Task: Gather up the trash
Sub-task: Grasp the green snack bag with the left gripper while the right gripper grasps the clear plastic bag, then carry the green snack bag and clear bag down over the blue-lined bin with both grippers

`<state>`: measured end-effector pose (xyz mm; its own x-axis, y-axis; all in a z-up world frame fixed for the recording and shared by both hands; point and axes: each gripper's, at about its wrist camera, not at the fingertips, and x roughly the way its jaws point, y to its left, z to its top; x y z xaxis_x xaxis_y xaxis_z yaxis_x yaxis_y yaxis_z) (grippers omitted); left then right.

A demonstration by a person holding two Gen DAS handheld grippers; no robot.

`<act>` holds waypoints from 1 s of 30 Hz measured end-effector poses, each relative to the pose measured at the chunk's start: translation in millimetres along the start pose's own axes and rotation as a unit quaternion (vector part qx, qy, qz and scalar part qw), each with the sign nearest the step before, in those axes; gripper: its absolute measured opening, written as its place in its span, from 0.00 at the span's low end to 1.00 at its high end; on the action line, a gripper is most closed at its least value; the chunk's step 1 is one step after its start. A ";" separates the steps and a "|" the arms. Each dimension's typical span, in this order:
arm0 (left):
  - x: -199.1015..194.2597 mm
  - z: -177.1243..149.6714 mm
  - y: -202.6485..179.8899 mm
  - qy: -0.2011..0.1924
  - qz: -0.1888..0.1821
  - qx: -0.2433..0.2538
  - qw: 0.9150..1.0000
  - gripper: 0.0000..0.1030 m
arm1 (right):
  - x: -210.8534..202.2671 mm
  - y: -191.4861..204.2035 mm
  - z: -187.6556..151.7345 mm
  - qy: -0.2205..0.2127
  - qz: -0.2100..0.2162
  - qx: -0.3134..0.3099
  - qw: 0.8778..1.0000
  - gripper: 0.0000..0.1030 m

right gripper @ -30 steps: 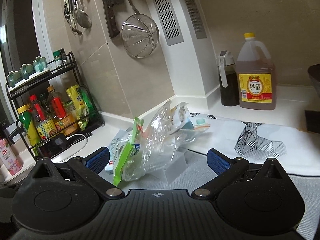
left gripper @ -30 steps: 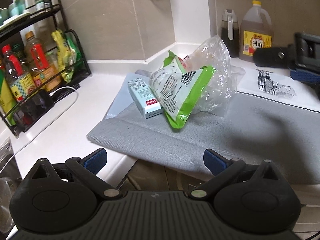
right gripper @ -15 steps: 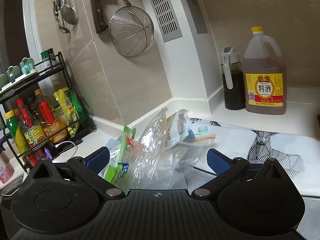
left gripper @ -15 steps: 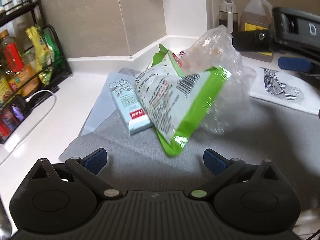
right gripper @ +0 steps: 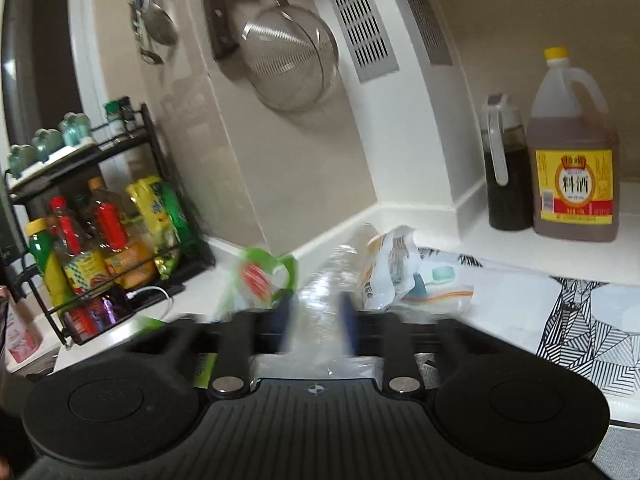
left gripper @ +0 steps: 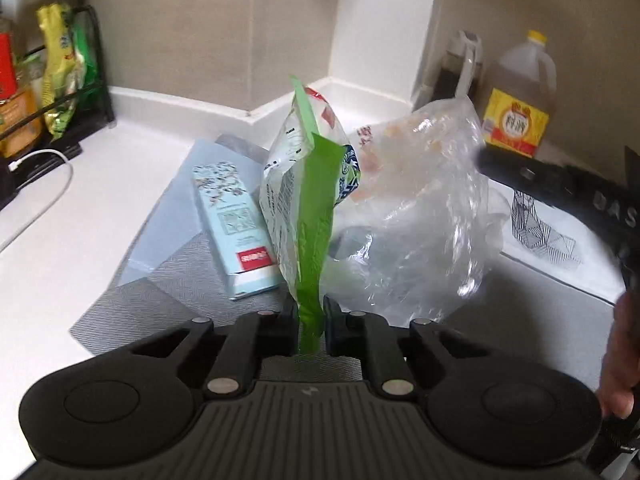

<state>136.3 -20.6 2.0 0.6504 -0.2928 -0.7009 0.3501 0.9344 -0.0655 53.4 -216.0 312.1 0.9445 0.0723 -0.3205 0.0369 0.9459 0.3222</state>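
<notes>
Green snack bag (left gripper: 308, 216): stands on edge on the grey mat (left gripper: 180, 280), long axis running from its near lower corner up and away to the far top; the green seam faces the camera.
Left gripper (left gripper: 311, 316): jaws closing, pads pinching the bag's near green edge between them; it points down at a slant toward the mat.
Clear plastic bag (left gripper: 420, 216): crumpled, just right of the green bag and touching it, mouth toward the far side.
Right gripper (right gripper: 314, 316): jaws closing around the clear film, which sits between the blurred blue pads; it points nearly level toward the far corner.
Light blue box (left gripper: 236, 224): flat on the mat, left of the green bag, long axis near to far.
Person's hand (left gripper: 618, 360): at the right edge of the left view, wrapped on the other gripper's handle.
Cooking wine jug (right gripper: 572, 168): far right on the white counter, well apart from the trash.
</notes>
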 end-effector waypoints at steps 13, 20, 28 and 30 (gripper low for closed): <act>-59.1 -19.4 20.0 -0.042 0.003 -0.018 0.999 0.01 | -38.8 -14.2 -5.8 -0.002 0.013 0.090 0.996 0.69; -94.1 -37.7 28.7 -0.061 0.005 -0.019 0.998 0.01 | -4.5 29.9 -12.7 -0.003 -0.007 -0.004 1.000 0.71; -137.3 -67.8 41.7 -0.083 0.011 -0.021 0.996 0.01 | 10.0 44.7 -23.9 0.007 -0.063 -0.059 0.996 0.04; -147.2 -76.3 44.0 -0.086 0.013 -0.020 0.996 0.01 | -8.5 46.6 -23.4 -0.016 -0.058 -0.063 0.996 0.04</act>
<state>4.6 79.0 48.0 0.7661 -0.2960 -0.5705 0.3068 0.9484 -0.0800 39.5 -165.1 309.1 0.9465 -0.0476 -0.3193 0.1068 0.9796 0.1705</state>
